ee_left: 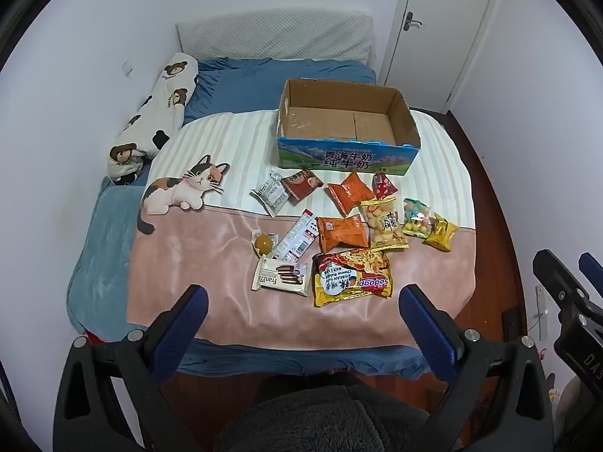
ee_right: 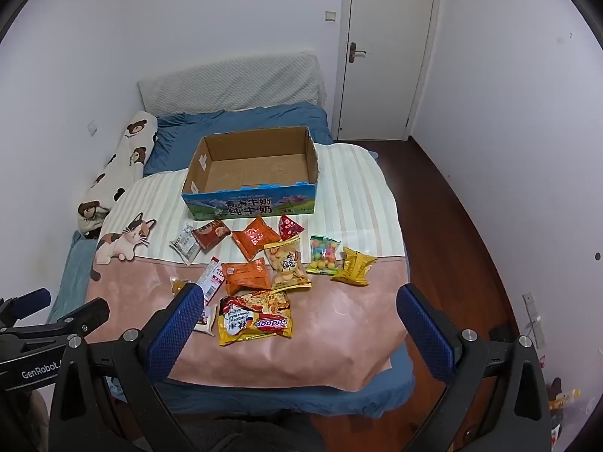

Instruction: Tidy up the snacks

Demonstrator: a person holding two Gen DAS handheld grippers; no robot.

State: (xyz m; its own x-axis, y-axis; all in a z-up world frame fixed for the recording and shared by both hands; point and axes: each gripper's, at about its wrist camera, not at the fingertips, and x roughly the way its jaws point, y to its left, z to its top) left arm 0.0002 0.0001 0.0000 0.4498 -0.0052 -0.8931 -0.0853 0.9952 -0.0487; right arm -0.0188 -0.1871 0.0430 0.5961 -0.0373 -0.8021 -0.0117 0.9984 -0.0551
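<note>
box [ee_left: 348,124]: empty, open-topped, ready to take snacks
snacks [ee_left: 341,231]: loose, just in front of box
left gripper [ee_left: 301,320]: jaws wide, empty
right gripper [ee_right: 299,320]: jaws wide, empty

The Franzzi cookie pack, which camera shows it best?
The left wrist view: the Franzzi cookie pack lies fully visible there. In the right wrist view the right gripper's left finger hides all but one end of it.

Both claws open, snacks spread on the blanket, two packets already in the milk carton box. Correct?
Not quite: the milk carton box is empty; the right wrist view shows its bare cardboard floor. The rest holds: left claw and right claw are open, and the snacks, such as the Sedaap noodle packet, lie on the blanket.
</note>
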